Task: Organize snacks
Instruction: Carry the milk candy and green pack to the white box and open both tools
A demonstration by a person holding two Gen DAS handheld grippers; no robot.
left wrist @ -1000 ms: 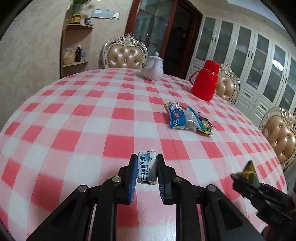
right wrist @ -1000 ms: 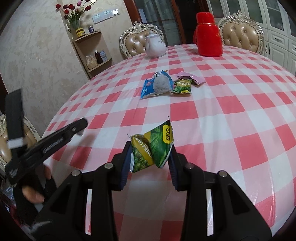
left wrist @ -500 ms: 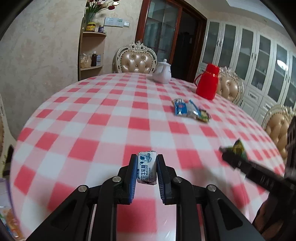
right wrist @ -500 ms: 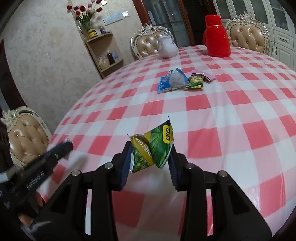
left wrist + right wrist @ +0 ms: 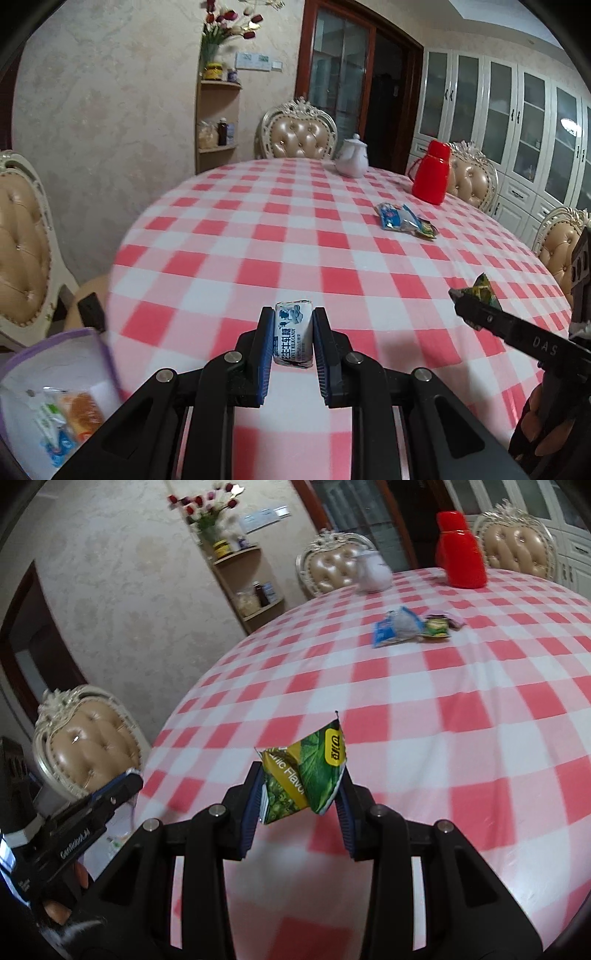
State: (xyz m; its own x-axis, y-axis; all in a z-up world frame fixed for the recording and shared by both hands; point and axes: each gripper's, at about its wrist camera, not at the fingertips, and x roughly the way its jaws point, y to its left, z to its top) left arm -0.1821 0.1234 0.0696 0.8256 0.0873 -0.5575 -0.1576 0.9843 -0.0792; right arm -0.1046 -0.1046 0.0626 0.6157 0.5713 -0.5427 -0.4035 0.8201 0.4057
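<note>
My left gripper [image 5: 293, 338] is shut on a small white-and-blue candy packet [image 5: 293, 339], held above the near edge of the round table. My right gripper [image 5: 301, 781] is shut on a crumpled green-and-yellow snack packet [image 5: 308, 773]; it also shows at the right of the left wrist view [image 5: 480, 295]. A white bag with a purple rim [image 5: 48, 391], holding several snacks, sits low at the left beside the table. More snack packets [image 5: 404, 218] lie in a small pile far across the table, also in the right wrist view [image 5: 413, 627].
The table has a red-and-white checked cloth [image 5: 295, 236]. A white teapot [image 5: 352, 159] and a red thermos [image 5: 432, 177] stand at the far side. Padded chairs ring the table, one close at the left [image 5: 22, 243]. A corner shelf [image 5: 216, 125] stands against the wall.
Both grippers have pulled back toward the near-left edge of the table with their packets. The white bag has come into the left wrist view at lower left.
</note>
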